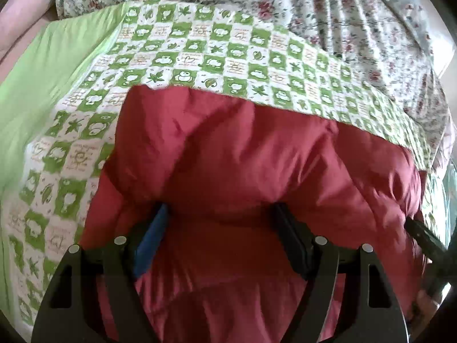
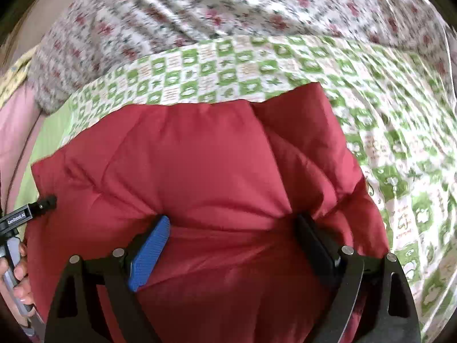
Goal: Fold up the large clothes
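Observation:
A puffy red quilted garment [image 1: 242, 154] lies on a green-and-white checked sheet [image 1: 177, 57]; it also fills the right wrist view [image 2: 200, 165]. My left gripper [image 1: 221, 214] has its jaws wide apart, pressed into the red fabric, which bulges between the fingers. My right gripper [image 2: 231, 223] is likewise wide open with red fabric bulging between its blue pad [image 2: 148, 254] and black pad [image 2: 317, 245]. The right gripper's tip shows at the right edge of the left wrist view [image 1: 422, 237]; the left gripper shows at the left edge of the right wrist view [image 2: 28, 214].
A floral quilt [image 1: 342, 14] lies bunched at the far side of the bed, also in the right wrist view [image 2: 200, 8]. The checked sheet [image 2: 400, 143] spreads right. A plain green strip [image 1: 42, 85] borders it on the left, with pink surface [image 1: 17, 28] beyond.

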`<state>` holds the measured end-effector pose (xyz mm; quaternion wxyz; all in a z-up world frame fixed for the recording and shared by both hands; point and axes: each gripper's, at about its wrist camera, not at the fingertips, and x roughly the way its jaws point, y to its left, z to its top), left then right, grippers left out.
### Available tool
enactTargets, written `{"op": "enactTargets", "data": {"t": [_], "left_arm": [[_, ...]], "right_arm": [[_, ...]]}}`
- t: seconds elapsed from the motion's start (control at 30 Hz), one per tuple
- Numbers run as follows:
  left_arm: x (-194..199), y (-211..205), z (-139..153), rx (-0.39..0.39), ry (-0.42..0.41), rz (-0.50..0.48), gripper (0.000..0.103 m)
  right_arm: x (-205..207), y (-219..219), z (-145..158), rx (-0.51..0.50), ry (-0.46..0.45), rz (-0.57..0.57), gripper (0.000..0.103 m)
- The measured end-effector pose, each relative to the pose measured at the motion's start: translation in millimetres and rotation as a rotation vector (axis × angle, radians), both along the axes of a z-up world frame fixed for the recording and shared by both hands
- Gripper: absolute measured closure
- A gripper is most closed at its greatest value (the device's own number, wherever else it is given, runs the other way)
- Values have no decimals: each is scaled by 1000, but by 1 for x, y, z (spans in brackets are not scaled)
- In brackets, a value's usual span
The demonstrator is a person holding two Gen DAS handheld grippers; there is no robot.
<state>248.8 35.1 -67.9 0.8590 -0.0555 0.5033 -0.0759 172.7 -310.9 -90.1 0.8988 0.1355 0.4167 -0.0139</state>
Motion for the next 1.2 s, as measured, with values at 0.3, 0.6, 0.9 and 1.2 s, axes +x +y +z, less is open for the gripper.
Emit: {"op": "enactTargets", "data": {"t": [0.3, 0.6, 0.9, 1.2], "left_arm": [[9, 12, 0, -42, 19, 29, 21], [-88, 21, 46, -95, -96, -70, 21], [-155, 17, 53, -66, -113, -175, 22], [-160, 17, 18, -44, -49, -154, 21]], "right_arm": [[2, -9, -6, 51, -1, -17, 13], [-4, -8, 1, 48, -32, -12, 13], [-86, 31, 52, -18, -148, 70, 12], [-126, 52, 8, -166, -28, 99, 8]]}}
